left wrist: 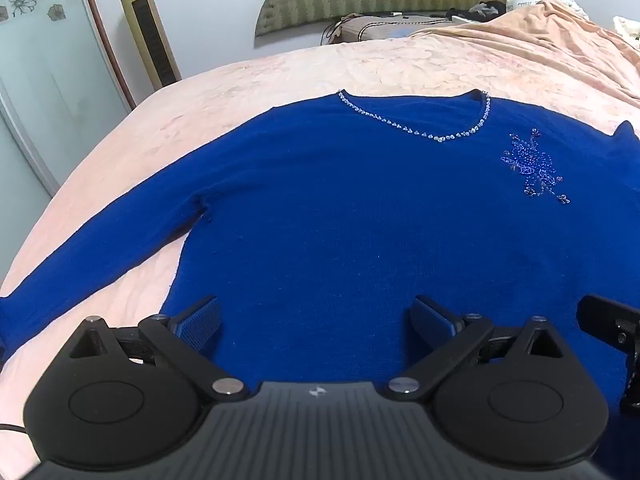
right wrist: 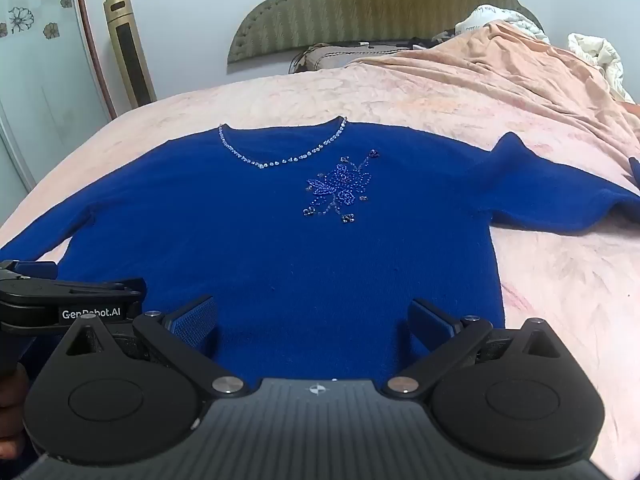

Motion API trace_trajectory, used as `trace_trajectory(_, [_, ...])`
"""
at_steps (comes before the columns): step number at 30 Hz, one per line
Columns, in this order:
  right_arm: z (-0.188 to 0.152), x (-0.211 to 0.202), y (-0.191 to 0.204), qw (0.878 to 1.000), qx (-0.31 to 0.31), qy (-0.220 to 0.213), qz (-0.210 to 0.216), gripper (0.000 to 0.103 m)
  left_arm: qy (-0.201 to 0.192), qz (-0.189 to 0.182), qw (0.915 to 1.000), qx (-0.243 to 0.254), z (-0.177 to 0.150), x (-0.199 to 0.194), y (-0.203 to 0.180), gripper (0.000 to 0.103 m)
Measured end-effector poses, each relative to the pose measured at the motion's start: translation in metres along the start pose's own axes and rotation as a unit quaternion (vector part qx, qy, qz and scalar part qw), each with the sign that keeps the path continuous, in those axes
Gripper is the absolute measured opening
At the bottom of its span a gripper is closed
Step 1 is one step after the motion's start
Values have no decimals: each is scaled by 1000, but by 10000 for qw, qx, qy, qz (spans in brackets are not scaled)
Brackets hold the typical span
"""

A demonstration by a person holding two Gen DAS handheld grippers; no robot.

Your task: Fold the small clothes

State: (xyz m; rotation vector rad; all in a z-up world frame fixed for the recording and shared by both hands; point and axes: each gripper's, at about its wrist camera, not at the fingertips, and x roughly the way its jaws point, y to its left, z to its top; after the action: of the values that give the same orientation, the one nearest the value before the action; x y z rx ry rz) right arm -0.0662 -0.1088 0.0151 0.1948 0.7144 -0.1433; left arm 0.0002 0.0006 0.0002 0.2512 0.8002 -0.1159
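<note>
A royal blue sweater lies flat, front up, on the pink bed cover, sleeves spread to both sides. It has a beaded neckline and a beaded flower on the chest. It also shows in the right wrist view. My left gripper is open and empty, above the lower left part of the sweater near its hem. My right gripper is open and empty, above the lower right part near the hem. The left gripper's body shows at the left edge of the right wrist view.
The pink bed cover reaches a green headboard. A rumpled peach blanket and white bedding lie at the far right. A gold tower fan and a glass door stand to the left.
</note>
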Motion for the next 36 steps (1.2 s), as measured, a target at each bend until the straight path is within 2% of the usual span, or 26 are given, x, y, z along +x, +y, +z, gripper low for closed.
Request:
trace_trajectory(16, [2, 4, 3, 9999, 5, -164, -30, 103, -67, 16, 9999, 99, -2, -1, -5, 102])
trace_trajectory(23, [-3, -5, -13, 9992, 198, -247, 242, 103, -103, -47, 9999, 93, -1, -6, -9, 102])
trace_trajectory(36, [-4, -7, -9, 9990, -137, -298, 314, 103, -105, 146, 9998, 39, 0, -1, -12, 102])
